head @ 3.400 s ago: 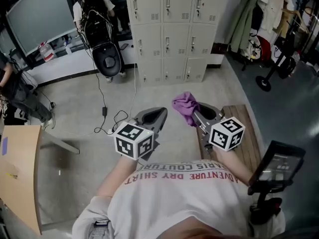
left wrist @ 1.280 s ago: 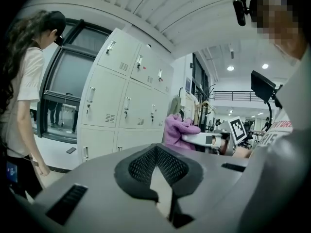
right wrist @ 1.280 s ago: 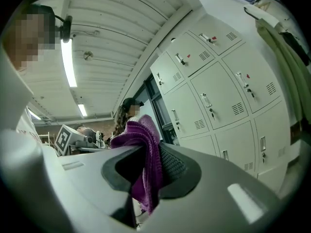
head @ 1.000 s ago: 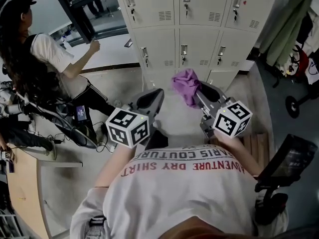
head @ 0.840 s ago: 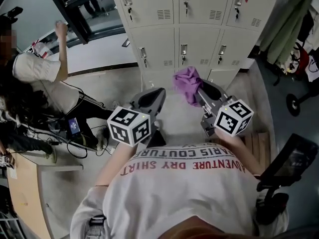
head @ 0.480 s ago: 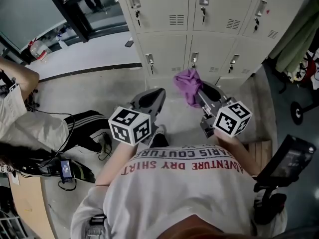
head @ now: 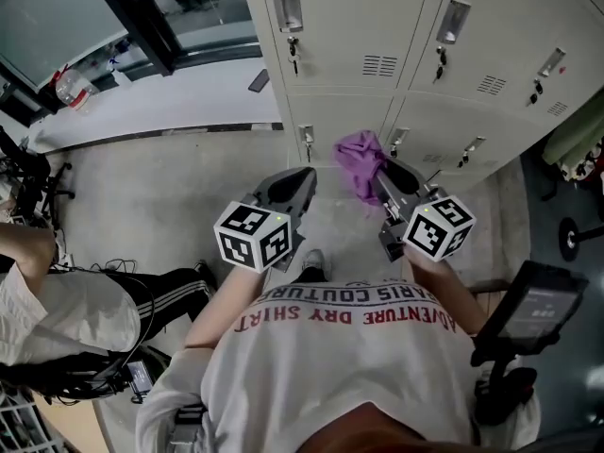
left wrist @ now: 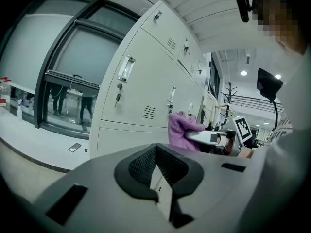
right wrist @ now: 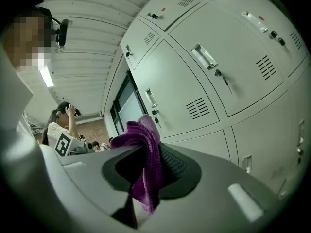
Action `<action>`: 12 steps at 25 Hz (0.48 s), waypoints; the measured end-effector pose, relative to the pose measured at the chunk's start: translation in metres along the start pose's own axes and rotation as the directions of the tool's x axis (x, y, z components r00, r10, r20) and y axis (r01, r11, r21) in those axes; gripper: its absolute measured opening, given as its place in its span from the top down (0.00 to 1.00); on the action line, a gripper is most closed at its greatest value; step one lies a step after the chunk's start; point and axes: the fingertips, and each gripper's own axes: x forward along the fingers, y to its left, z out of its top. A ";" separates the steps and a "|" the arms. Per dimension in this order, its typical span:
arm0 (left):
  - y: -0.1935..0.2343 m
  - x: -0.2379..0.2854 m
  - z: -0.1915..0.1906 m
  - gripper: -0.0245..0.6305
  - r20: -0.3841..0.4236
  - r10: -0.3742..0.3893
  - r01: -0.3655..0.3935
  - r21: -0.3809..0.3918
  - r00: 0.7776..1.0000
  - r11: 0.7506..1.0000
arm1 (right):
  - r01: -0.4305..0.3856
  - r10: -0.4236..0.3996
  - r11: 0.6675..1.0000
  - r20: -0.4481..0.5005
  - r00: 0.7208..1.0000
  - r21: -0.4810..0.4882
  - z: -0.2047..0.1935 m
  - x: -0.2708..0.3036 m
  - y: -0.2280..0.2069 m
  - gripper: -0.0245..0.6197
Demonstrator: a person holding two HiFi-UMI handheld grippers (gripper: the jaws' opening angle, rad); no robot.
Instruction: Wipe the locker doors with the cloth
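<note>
The person stands close in front of the lockers (head: pixel 377 26) with both grippers held out towards them. The right gripper (head: pixel 385 179) has its jaws clenched on the purple cloth (head: pixel 359 159). The cloth bunches up past the tips, and one fold hangs down between the jaws, pinched firmly as the right gripper view shows it. The left gripper (head: pixel 297 182) sits just beside it, jaws pressed together with nothing in them.

The cloth is near the doors, in front of a latch low on the bank, but from here it doesn't look to be touching the metal. By my reckoning the wiping itself hasn't begun. The cloth is in hand and brought up close, and every door is left to do.
</note>
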 end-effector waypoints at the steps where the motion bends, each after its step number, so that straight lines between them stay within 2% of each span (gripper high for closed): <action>1: 0.004 0.001 -0.002 0.96 -0.002 0.002 -0.002 -0.003 1.000 1.000 | 0.000 0.000 1.000 0.000 1.000 0.004 -0.001 0.004 -0.002 0.85; 8: 0.010 -0.001 -0.012 0.96 0.014 0.009 -0.009 -0.011 1.000 1.000 | 0.008 -0.008 1.000 0.004 1.000 0.029 -0.018 0.005 -0.014 0.85; 12: 0.011 -0.003 -0.016 0.96 0.035 0.012 -0.011 -0.009 0.999 1.000 | 0.024 -0.024 1.000 0.040 0.999 0.006 -0.017 0.008 -0.022 0.85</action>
